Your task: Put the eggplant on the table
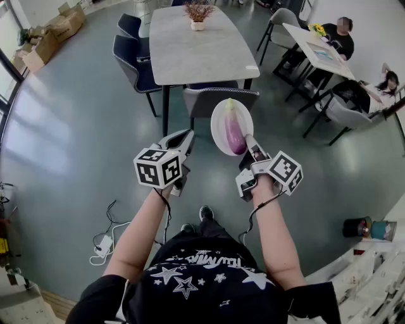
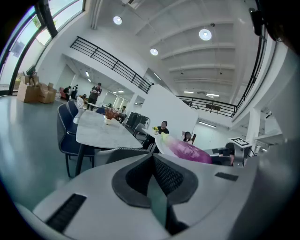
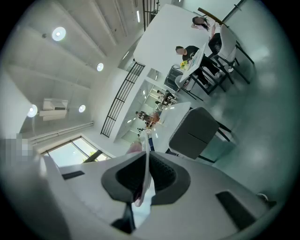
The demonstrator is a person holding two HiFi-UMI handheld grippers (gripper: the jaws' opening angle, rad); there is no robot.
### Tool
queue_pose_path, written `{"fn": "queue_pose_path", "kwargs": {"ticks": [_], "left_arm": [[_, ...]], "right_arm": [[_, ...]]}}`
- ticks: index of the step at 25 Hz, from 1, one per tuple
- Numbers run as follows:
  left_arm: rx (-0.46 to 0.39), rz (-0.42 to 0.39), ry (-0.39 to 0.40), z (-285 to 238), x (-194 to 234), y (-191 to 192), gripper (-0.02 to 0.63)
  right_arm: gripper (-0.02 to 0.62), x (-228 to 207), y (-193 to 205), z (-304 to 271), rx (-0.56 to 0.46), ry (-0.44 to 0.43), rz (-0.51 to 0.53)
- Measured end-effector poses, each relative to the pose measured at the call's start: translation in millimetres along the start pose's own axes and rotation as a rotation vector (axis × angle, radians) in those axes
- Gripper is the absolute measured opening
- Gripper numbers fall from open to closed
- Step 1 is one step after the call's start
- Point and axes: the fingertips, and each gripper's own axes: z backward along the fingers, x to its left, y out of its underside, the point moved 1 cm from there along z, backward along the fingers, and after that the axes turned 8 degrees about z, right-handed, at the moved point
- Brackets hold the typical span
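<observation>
While you stand short of the long grey dining table [image 1: 190,54], your right gripper [image 1: 249,140] carries a white plate [image 1: 217,126] by its near rim; the right gripper view shows both jaws closed tight on the thin edge. A purple eggplant [image 1: 235,131] with a pale green stem end lies lengthwise on that plate. The plate is held in the air, clear of the tabletop, and in the head view it overlaps a grey chair [image 1: 218,101] pushed in at the table's near end. Your left gripper [image 1: 185,138] hangs just beside the plate on its left, jaws pressed together with nothing between them. A small potted plant [image 1: 199,12] stands at the table's far end. Two people sit at a second table [image 1: 313,44] off to the right.
</observation>
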Motion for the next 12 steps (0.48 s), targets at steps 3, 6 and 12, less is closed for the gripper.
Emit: {"fn": "queue_pose_path", "kwargs": {"ticks": [3, 6, 12], "left_arm": [[-0.009, -0.007, -0.007, 3, -1, -3, 0.008], [-0.011, -0.003, -0.01, 11, -2, 2, 0.008], [-0.018, -0.015, -0.011, 19, -5, 4, 0.008]], "right_arm": [[0.026, -1, 1, 3, -0.001, 0.011, -0.002], [0.026, 0, 10, 9, 0.004, 0.008, -0.007], [0.026, 2, 17, 14, 0.009, 0.004, -0.017]]}}
